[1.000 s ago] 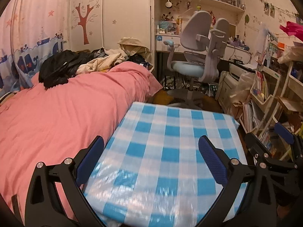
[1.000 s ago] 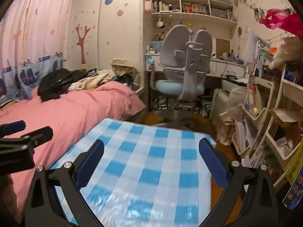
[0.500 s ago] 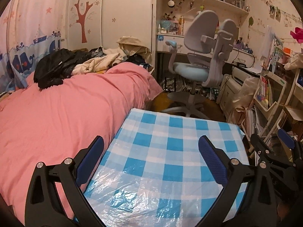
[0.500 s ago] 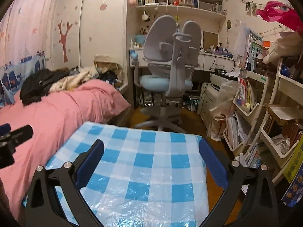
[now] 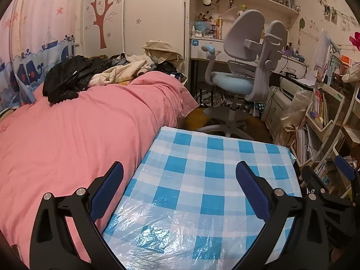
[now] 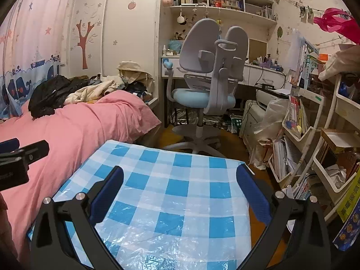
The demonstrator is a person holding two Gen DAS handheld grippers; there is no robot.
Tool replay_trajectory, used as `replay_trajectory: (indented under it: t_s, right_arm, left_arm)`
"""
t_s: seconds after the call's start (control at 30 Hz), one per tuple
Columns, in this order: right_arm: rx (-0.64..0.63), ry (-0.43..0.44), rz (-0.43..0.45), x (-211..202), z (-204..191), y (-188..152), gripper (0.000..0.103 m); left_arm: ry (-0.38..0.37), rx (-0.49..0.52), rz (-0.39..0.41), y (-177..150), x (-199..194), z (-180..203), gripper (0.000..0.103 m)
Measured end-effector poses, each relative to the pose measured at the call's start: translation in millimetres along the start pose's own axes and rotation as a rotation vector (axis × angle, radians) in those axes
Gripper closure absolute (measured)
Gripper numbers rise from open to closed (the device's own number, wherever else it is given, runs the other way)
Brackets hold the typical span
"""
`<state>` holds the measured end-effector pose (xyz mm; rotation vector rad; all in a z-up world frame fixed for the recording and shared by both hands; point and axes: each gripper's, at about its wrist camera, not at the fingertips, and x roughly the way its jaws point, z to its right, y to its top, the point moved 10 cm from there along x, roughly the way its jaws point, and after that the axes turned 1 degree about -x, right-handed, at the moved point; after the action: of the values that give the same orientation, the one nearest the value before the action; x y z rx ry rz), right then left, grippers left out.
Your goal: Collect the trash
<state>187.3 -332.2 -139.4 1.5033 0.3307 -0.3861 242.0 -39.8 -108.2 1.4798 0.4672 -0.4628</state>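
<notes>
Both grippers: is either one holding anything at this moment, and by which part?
Nothing is held. The left gripper and right gripper both stand open above the checked tablecloth, empty between their fingers.

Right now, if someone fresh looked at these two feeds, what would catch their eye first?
Probably the blue-and-white checked table cover filling the foreground, with the open left gripper and open right gripper hovering over it, holding nothing. Next, the pink bedspread on the left with a clothes pile at its far end. Then the grey desk chair beyond the table.
</notes>
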Motion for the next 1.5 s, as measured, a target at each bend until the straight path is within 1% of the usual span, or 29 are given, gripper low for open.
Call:
replay_trajectory:
  t_s: [0.3,0.97,1.5]
  right_arm:
    - [-0.008,0.006,0.002,-1,-3,-1,0.007]
    - [-0.002,0.020,0.008,-2,-2,-1,0.007]
    - [-0.001,0.024,0.004,-2,-2,-2,0.007]
  left_arm:
    - [-0.002,-0.006,-0.006,2,0,-1,0.006]
    - [0.024,0.049,-0.006,1,3,9,0.006]
    - [0.019,0.049,-0.007,-2,5,8,0.006]
